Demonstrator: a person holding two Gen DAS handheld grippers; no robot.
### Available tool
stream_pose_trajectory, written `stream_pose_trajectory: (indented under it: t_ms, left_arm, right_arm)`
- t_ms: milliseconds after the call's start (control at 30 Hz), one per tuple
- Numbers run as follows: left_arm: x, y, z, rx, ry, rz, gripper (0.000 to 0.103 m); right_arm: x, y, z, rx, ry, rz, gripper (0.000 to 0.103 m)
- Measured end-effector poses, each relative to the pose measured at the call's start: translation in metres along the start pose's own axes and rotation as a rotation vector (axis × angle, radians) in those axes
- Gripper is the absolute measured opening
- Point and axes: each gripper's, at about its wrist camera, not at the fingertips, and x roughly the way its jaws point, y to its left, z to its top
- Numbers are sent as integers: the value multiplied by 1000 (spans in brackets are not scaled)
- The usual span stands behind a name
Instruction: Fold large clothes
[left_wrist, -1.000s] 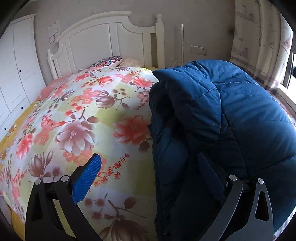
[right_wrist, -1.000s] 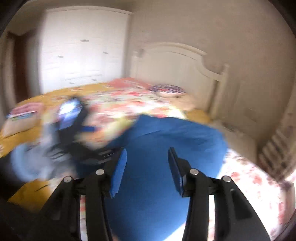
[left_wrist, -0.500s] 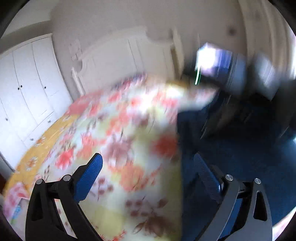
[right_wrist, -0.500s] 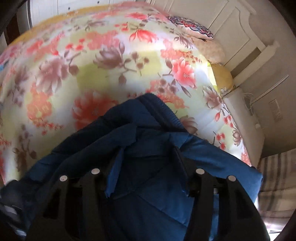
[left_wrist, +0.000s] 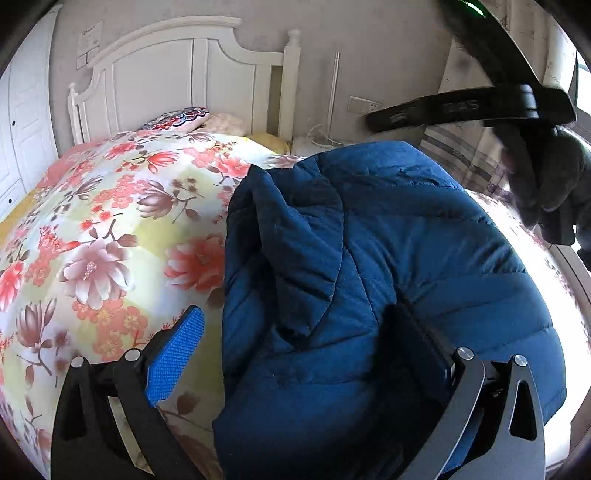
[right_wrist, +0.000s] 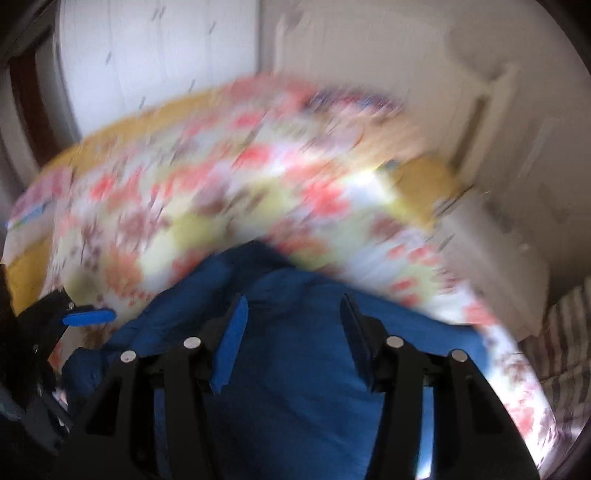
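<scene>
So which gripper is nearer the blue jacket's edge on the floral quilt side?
Left. The left gripper straddles that edge of the blue jacket, jaws wide. The right gripper is over the jacket's far side, jaws closing with nothing visibly pinched.

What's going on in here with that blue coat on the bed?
A person is folding a padded blue jacket on a bed with a floral quilt, working a pair of tongs in each hand. The left tongs stand wide open at the jacket's near edge, one finger over the quilt, the other against the fabric. The right tongs hang above the jacket, their jaws closing with nothing pinched between them; that view is blurred.
</scene>
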Motion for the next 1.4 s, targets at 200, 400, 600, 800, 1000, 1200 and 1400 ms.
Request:
stream_pose_trajectory:
  t_ms: [200, 400, 600, 800, 1000, 1200, 1400]
  left_arm:
    - [2, 5, -3, -30, 0, -36, 99]
    - [2, 5, -2, -28, 7, -28, 99]
    - [4, 5, -3, -31, 2, -36, 99]
    - [5, 9, -4, -39, 2, -49, 99]
    - [5, 10, -5, -50, 1, -64, 99]
    - [-1, 15, -6, -64, 7, -63, 99]
    - [-23, 73, -7, -283, 23, -196, 99]
  right_arm:
    - [36, -73, -48, 216, 57, -8, 19]
    - [65, -51, -32, 109, 151, -74, 19]
    - [59, -89, -35, 302, 94, -175, 44]
    - [79, -75, -24, 182, 236, -226, 47]
    - [62, 21, 33, -60, 142, -139, 49]
    - [118, 92, 22, -290, 319, -182, 50]
    - [8, 53, 1, -19, 59, -38, 80]
